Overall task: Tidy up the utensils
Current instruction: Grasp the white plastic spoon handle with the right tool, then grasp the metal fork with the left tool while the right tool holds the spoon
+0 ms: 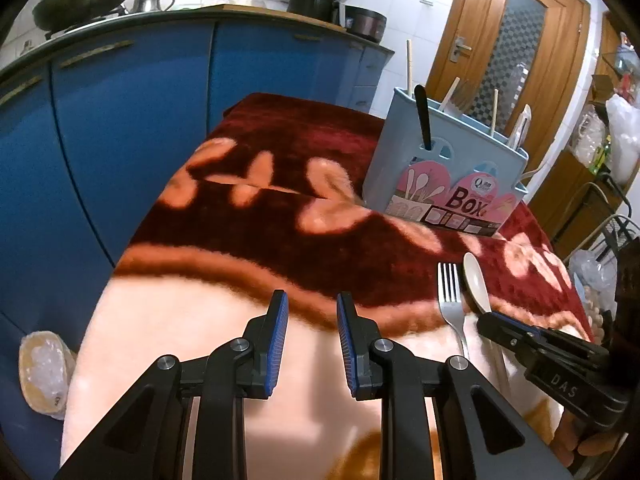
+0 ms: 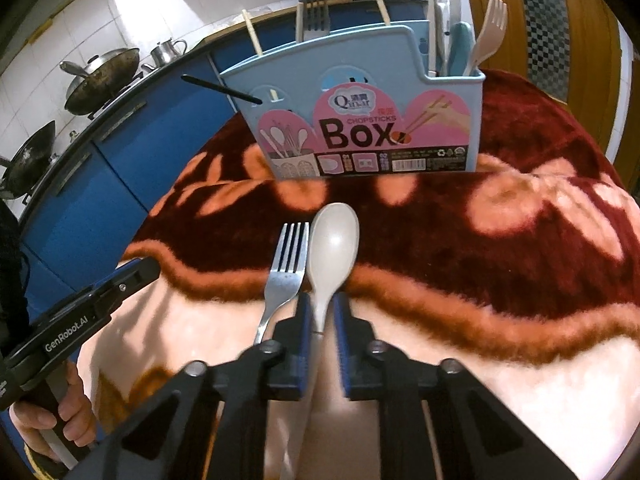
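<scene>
A beige plastic spoon (image 2: pixel 333 240) and a metal fork (image 2: pixel 285 268) lie side by side on the red and pink blanket (image 2: pixel 480 240). My right gripper (image 2: pixel 321 304) straddles the spoon's handle, its jaws close on either side with thin gaps showing. The light blue chopsticks box (image 2: pixel 360 92) stands behind, holding chopsticks, forks and other utensils. My left gripper (image 1: pixel 312 308) is open and empty over the blanket's pale border, left of the fork (image 1: pixel 450 296) and spoon (image 1: pixel 476 280). The box (image 1: pixel 444 168) shows at the right in the left wrist view.
Blue kitchen cabinets (image 1: pixel 120 128) run behind and to the left of the table, with woks (image 2: pixel 102 80) and a kettle on the counter. A wooden door (image 1: pixel 508 52) is behind the box. A bag (image 1: pixel 44 372) lies on the floor at left.
</scene>
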